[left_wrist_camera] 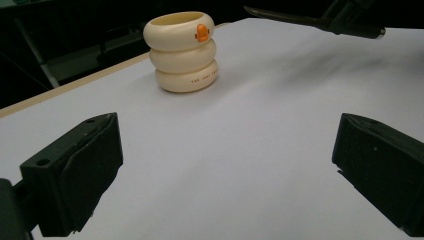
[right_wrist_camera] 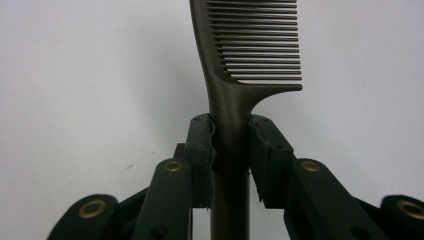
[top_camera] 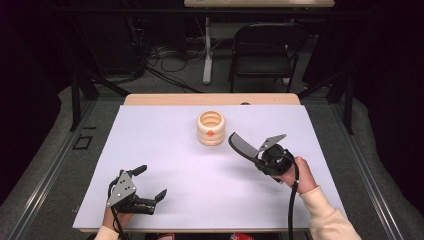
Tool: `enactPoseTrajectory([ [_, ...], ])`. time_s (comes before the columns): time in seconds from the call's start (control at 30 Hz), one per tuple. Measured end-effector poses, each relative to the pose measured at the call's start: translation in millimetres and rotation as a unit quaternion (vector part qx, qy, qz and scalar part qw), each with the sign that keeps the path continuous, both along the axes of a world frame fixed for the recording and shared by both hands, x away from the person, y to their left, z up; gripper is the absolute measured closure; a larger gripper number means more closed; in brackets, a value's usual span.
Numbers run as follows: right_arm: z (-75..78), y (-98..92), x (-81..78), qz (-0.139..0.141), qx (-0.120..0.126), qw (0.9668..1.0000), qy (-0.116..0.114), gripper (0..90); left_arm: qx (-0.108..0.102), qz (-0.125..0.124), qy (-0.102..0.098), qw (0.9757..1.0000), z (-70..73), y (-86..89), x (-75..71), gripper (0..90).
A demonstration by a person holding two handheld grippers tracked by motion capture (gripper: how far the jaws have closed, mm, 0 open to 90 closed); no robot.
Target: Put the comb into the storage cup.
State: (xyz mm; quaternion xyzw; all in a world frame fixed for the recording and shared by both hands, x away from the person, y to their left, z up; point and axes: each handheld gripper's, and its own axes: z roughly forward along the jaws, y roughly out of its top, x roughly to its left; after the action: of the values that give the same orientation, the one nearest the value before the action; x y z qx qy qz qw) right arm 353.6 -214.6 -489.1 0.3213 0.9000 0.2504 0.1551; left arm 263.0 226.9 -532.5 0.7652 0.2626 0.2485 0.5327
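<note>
Overhead, a white sheet (top_camera: 200,185) covers a pale wooden table (top_camera: 210,99), whose far edge shows as a bare strip. Beyond it the room is dark, with grey floor, a black folding chair (top_camera: 262,50), a white table leg and loose cables (top_camera: 170,57) on the ground.

The right gripper (top_camera: 256,156) is raised over the right half of the sheet, its jaws clamped on the handle of a dark comb (top_camera: 241,146). In the right gripper view the comb (right_wrist_camera: 235,75) stands straight up from between the two pads, handle pinched on both sides, teeth pointing to the right of that view. From above, the comb slants up and left from the gripper, its tip near a cream cup (top_camera: 210,128) made of three stacked rings with a small orange mark on the side; the two are apart.

The left gripper (top_camera: 151,183) sits low near the front left of the sheet, jaws spread wide with nothing between them. In its own view the cup (left_wrist_camera: 181,51) stands well ahead on bare sheet, and the comb (left_wrist_camera: 295,19) crosses the upper right.
</note>
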Motion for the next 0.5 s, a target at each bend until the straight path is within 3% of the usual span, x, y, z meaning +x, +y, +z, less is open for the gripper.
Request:
enactPoseTrajectory([
  [0.5, 0.7, 0.5, -0.5, -0.005, 0.035, 0.9993, -0.010, 72.4, -0.001, 0.001, -0.001, 1.0000, 0.1, 0.3, -0.2, 0.1],
])
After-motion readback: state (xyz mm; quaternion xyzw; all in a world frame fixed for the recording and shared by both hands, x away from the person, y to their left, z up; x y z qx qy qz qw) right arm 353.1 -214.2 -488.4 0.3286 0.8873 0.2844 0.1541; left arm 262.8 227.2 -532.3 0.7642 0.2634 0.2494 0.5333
